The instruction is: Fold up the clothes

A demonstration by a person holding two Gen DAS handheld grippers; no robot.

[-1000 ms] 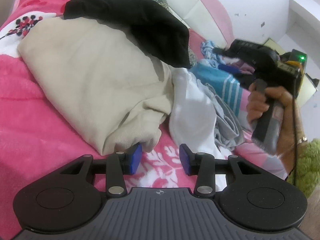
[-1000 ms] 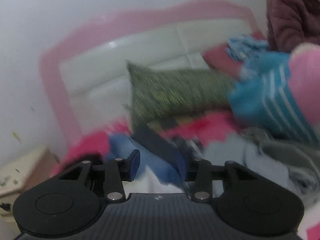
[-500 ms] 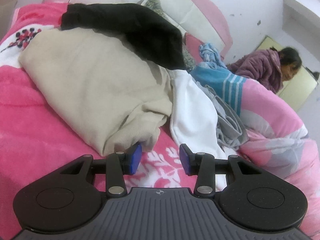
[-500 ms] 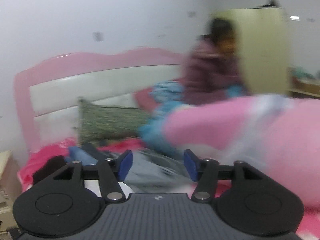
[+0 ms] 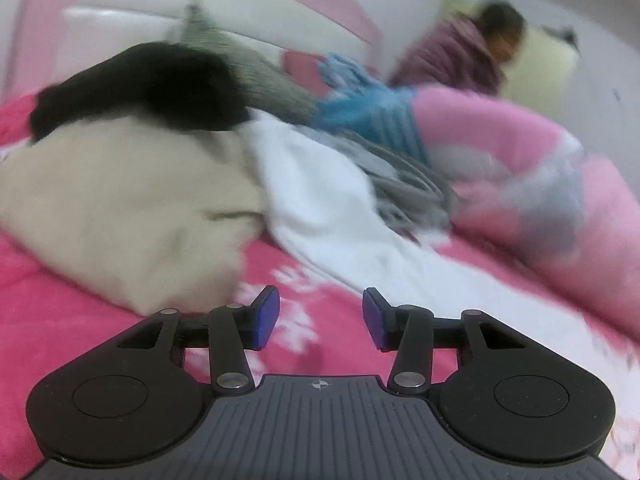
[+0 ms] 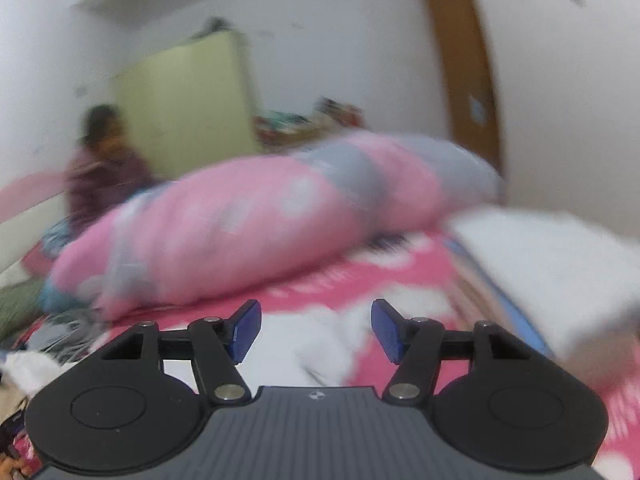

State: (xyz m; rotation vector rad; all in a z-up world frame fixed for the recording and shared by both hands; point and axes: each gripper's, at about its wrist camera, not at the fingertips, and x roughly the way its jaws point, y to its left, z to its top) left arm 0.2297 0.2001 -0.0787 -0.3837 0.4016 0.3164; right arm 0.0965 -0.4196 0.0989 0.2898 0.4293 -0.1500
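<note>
In the left wrist view a beige garment (image 5: pixel 120 208) lies in a heap on the pink bedspread (image 5: pixel 60 320), with a black garment (image 5: pixel 152 88) on top of it. To its right lie a white garment (image 5: pixel 320 200), a grey one (image 5: pixel 408 184) and a blue striped one (image 5: pixel 372 116). My left gripper (image 5: pixel 320 320) hovers just right of the beige heap's near corner, its jaws opening with nothing between them. My right gripper (image 6: pixel 316 330) faces a rolled pink duvet (image 6: pixel 260 232). Its jaws are opening and hold nothing.
A person in a dark red jacket (image 5: pixel 464 56) sits at the far side of the bed (image 6: pixel 100 160). A white folded stack (image 6: pixel 552 264) rests at the right. A green pillow (image 5: pixel 248 64), headboard, yellow wardrobe (image 6: pixel 188 100) and wooden door (image 6: pixel 460 60) stand behind.
My left gripper has come off the beige garment's edge and rolled, its jaws a little wider. My right gripper swung fast from the headboard to the duvet and door, jaws widening.
</note>
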